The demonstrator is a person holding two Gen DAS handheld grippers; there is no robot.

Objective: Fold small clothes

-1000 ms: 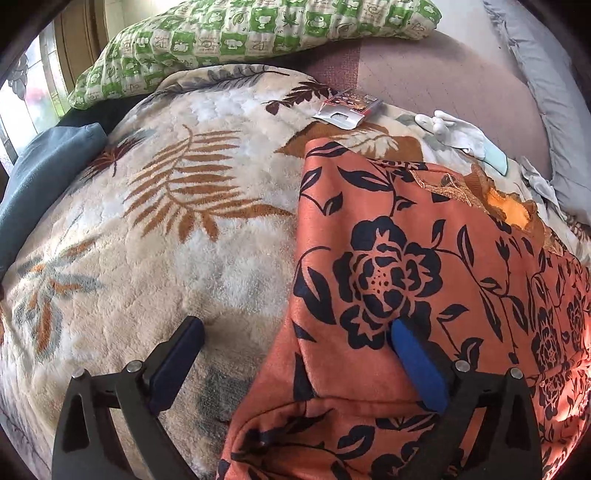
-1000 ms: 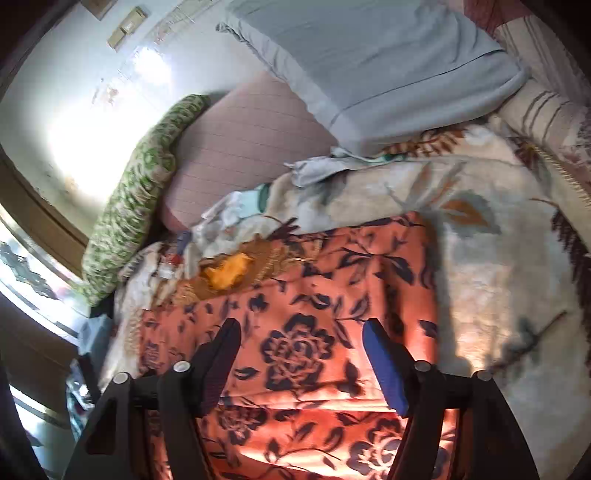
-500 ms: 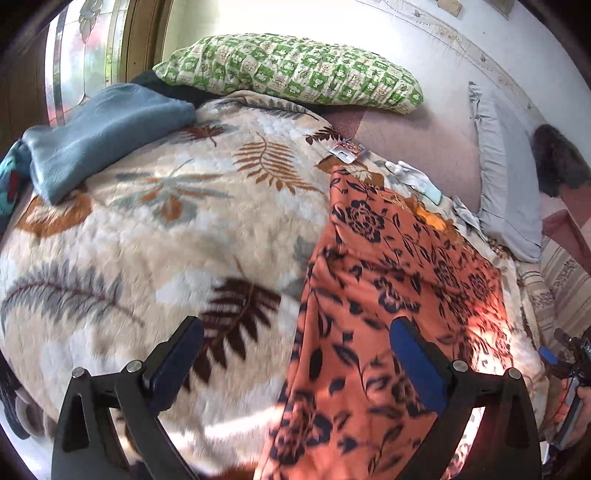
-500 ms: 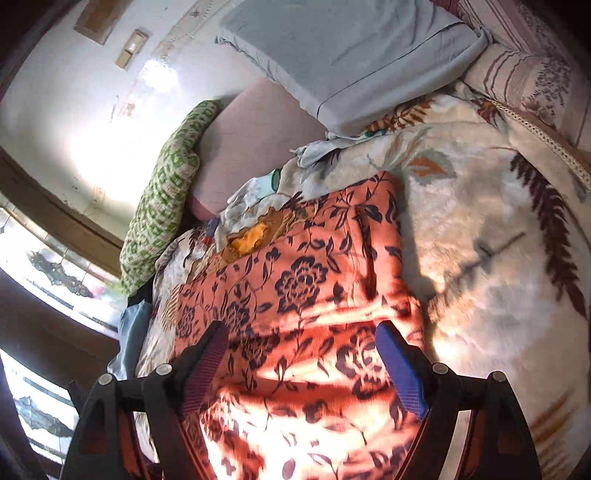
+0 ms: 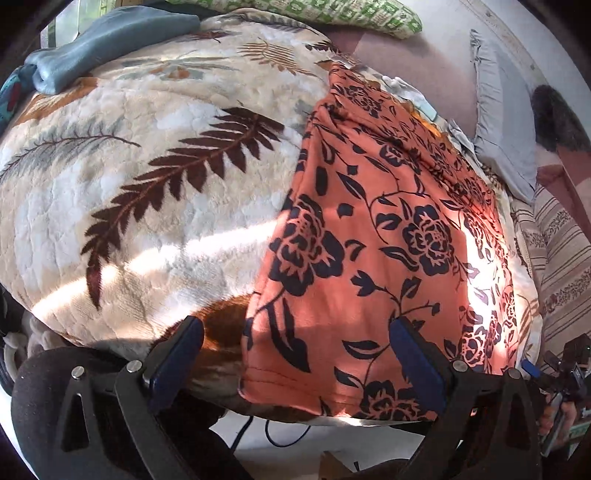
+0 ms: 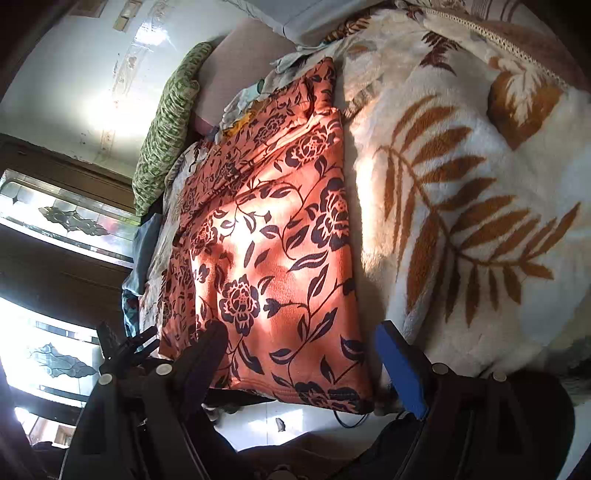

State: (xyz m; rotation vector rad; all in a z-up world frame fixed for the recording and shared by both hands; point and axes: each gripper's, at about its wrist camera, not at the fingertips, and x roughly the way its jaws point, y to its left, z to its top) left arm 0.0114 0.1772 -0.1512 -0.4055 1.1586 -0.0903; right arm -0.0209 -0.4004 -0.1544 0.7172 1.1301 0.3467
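The orange flowered garment [image 5: 373, 236] lies flat on the leaf-patterned blanket [image 5: 147, 177], reaching its near edge, with the left tongs [image 5: 295, 363] and right tongs [image 6: 299, 363] both released above that edge.

The near hem of the orange floral garment [image 5: 369, 258] passes behind my left gripper's right finger [image 5: 417, 365], so that corner is hidden. Beyond the garment's far end, a small heap of pale cloths [image 5: 406, 88] is too small to identify. Right of the garment, my other hand [image 5: 554, 413] is cut by the frame edge. The green pillow [image 5: 332, 14] is cropped at the top.
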